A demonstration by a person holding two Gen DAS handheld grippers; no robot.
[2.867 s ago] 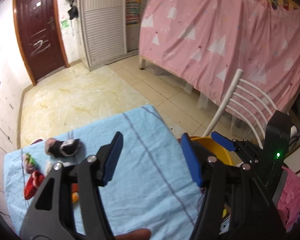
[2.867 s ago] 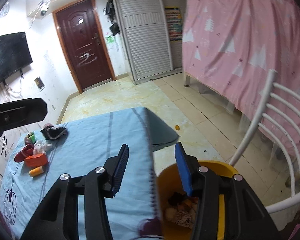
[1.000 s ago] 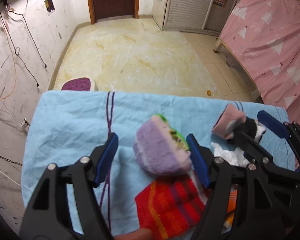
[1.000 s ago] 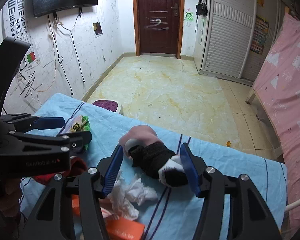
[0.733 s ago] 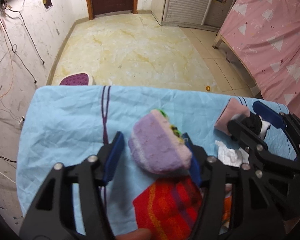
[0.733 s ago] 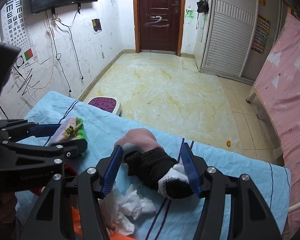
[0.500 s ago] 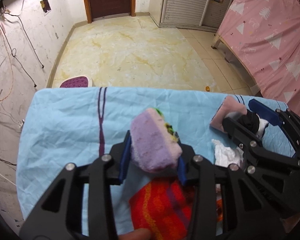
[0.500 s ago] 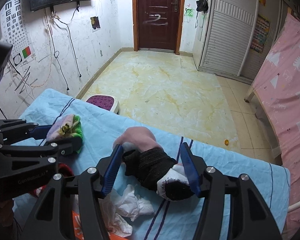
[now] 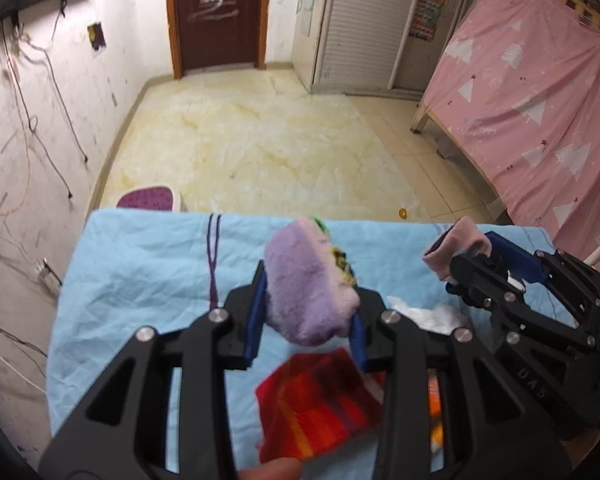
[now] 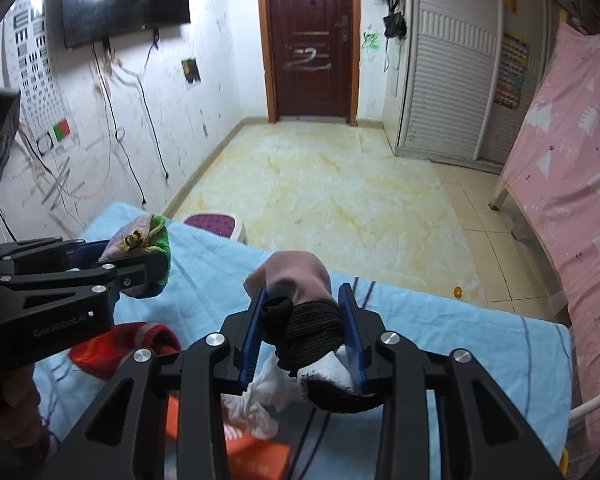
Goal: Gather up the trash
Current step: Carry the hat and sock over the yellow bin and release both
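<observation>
A: Which step is being carried out?

B: Two pieces are being picked up at once. The purple sock [image 9: 308,292] is being squeezed between the blue pads of the left gripper [image 9: 306,320], whose jaws are closing on it. The pink-and-black sock [image 10: 304,320] is being clamped between the fingers of the right gripper [image 10: 302,336], jaws closing as well. Both bundles appear to be clear of the blue cloth [image 9: 140,272].

A: What is being called for next?

B: Judging by the task, both are to be carried to a bin, which is not being shown in either view, so it must be looked for first.

A: What is being left behind?

B: Below the left fingers a red striped cloth [image 9: 316,400] is lying; beneath the right fingers, crumpled white tissue [image 10: 256,404] and an orange packet [image 10: 256,454].

A: Anything hard to make out?

B: The packet is being cut off by the gripper frame, and whether the white-tipped end of the pink-and-black sock is touching the tissue cannot be told.
</observation>
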